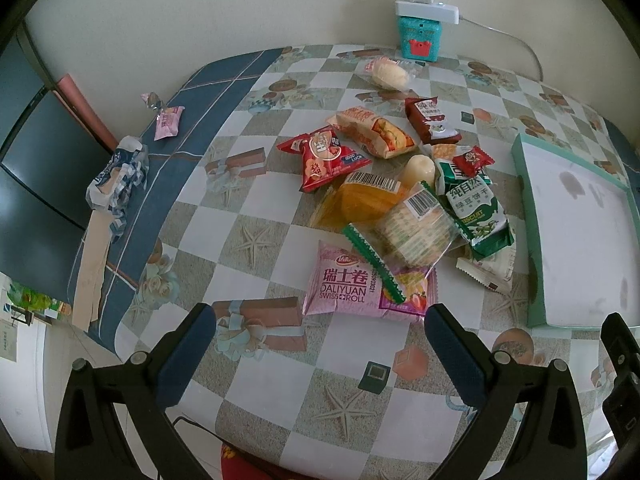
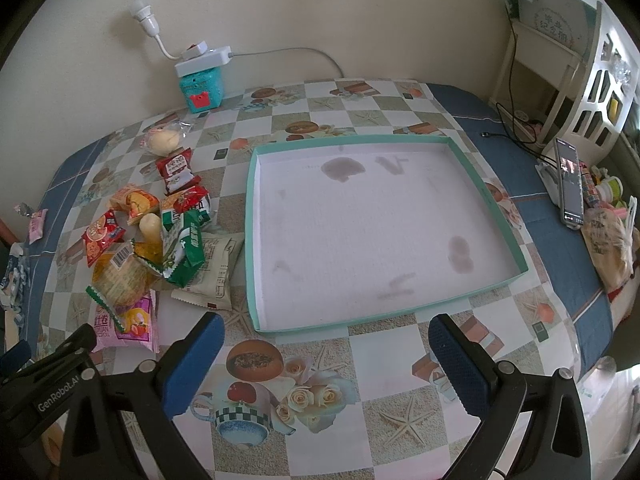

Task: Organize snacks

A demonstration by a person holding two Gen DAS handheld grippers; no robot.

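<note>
A pile of wrapped snacks (image 1: pixel 400 184) lies mid-table, also in the right wrist view (image 2: pixel 152 232). Nearest my left gripper (image 1: pixel 320 340) is a pink Swiss roll pack (image 1: pixel 352 284); the gripper is open and empty just short of it. A green biscuit pack (image 1: pixel 476 208) and a red pack (image 1: pixel 324 158) lie in the pile. A shallow teal-rimmed white tray (image 2: pixel 250 240) holds nothing and shows in the left wrist view (image 1: pixel 532 240). My right gripper (image 2: pixel 326 344) is open and empty just before the tray's near rim.
A teal box with a power strip on top (image 2: pixel 200 84) stands by the wall. A small pink candy (image 1: pixel 170 120) and a crumpled blue-white wrapper (image 1: pixel 118 176) lie at the table's left edge. A phone on a stand (image 2: pixel 570 184) and bags sit at the right.
</note>
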